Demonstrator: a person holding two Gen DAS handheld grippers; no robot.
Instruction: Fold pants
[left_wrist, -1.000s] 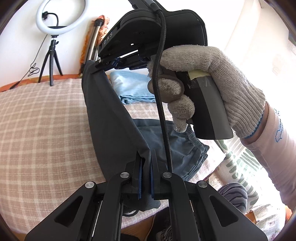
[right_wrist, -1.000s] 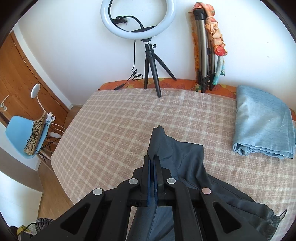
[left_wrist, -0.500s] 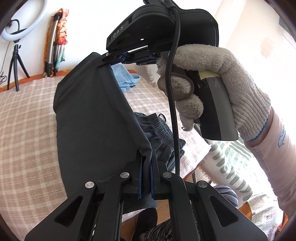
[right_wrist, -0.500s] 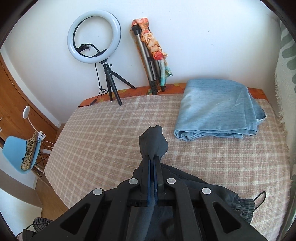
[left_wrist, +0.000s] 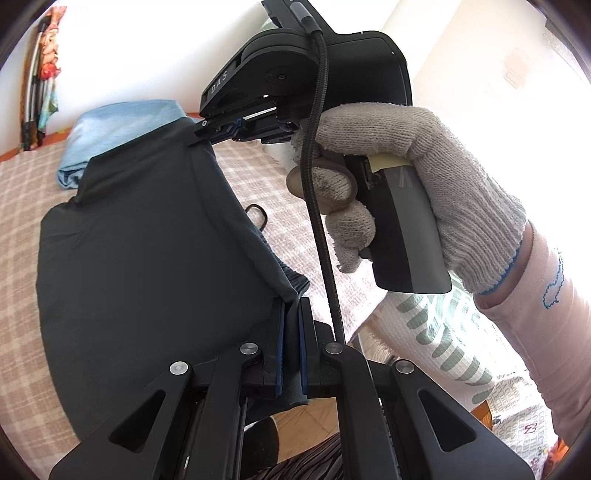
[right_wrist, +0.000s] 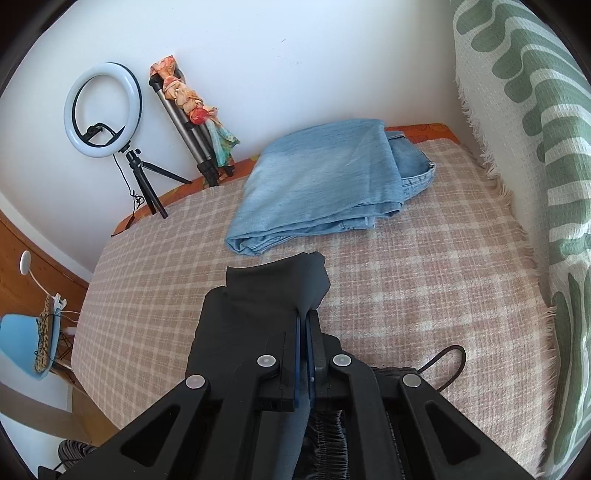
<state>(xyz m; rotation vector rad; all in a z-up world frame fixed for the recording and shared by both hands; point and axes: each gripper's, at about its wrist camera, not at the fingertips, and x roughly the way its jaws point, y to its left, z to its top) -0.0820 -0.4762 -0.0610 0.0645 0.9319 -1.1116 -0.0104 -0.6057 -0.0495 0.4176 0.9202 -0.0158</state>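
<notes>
Count: two grippers, two garments, two tripods, one ring light.

Left gripper (left_wrist: 290, 314), bottom centre of the left wrist view: jaws pinched together on a fold of the dark pants (left_wrist: 147, 251), cloth visible between the blue pads. Right gripper (right_wrist: 306, 317), bottom centre of the right wrist view: jaws likewise closed tight on a corner of the dark pants (right_wrist: 266, 295), which stands up as a peak just above the fingertips.

The pants hang stretched between the two grippers over the checked bed cover (right_wrist: 424, 266), filling the left centre of the left wrist view. Their elastic waistband shows at the lower edge of the right wrist view, under the gripper, with a drawstring loop (right_wrist: 448, 363) lying on the cover at lower right.

Folded blue jeans (right_wrist: 325, 181) lie on the cover, upper centre, apart from the pants.

Left wrist view only: the gloved right hand (left_wrist: 417, 177) gripping the right gripper's handle, upper right, and a pale sleeve (left_wrist: 535, 317).

Right wrist view only: ring light (right_wrist: 102, 110) on its small tripod, upper left; a folded tripod (right_wrist: 192, 147) wrapped in a patterned scarf beside it; green-patterned throw (right_wrist: 535, 147) on the right; blue chair (right_wrist: 26, 343) at the left edge.
</notes>
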